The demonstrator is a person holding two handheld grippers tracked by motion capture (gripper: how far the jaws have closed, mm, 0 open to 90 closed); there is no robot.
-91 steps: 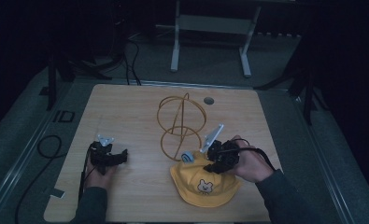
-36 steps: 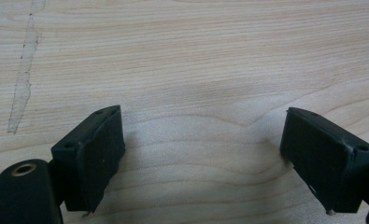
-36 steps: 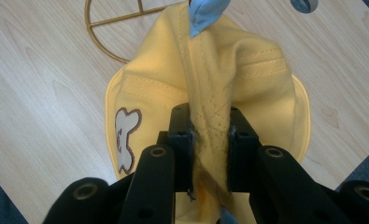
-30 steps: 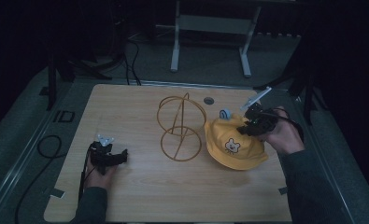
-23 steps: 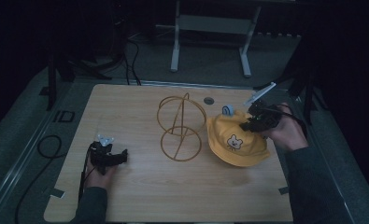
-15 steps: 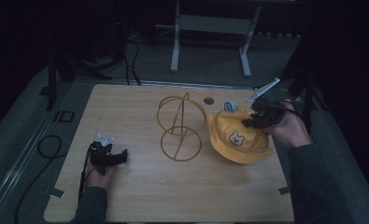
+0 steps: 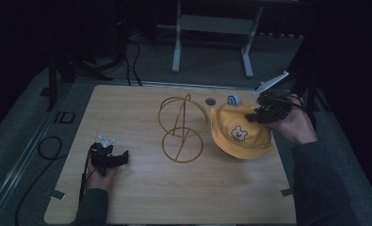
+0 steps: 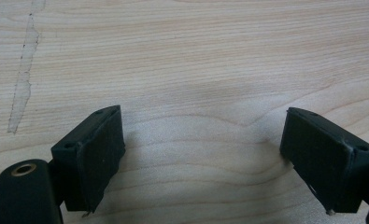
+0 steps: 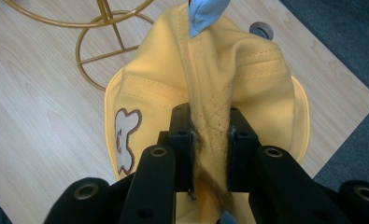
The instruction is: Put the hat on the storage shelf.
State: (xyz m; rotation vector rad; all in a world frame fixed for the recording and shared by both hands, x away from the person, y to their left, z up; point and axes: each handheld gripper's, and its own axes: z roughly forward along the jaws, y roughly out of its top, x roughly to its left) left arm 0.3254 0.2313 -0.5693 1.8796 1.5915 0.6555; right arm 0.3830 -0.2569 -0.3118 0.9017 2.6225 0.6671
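Note:
A yellow bucket hat point(image 7: 238, 133) with a bear patch and a small blue loop point(image 7: 232, 100) hangs off the table at the right, lifted by its crown. My right gripper point(image 7: 252, 116) is shut on a pinched fold of the hat point(image 9: 210, 116), the cloth squeezed between both pads. A gold wire hat stand point(image 7: 181, 128) stands mid-table, just left of the hat. My left gripper point(image 7: 122, 157) rests on the wood at the near left, its jaws wide open over bare tabletop point(image 8: 201, 84) with nothing between them.
A small round grommet point(image 7: 210, 101) sits in the table near the far edge. The table's right edge point(image 7: 280, 155) runs under the hat. Cables point(image 7: 44, 150) lie on the floor at the left, and a metal frame point(image 7: 212, 28) stands beyond the table.
The right gripper has carried the hat from the near middle of the table to the right and lifted it. The left gripper has stayed put.

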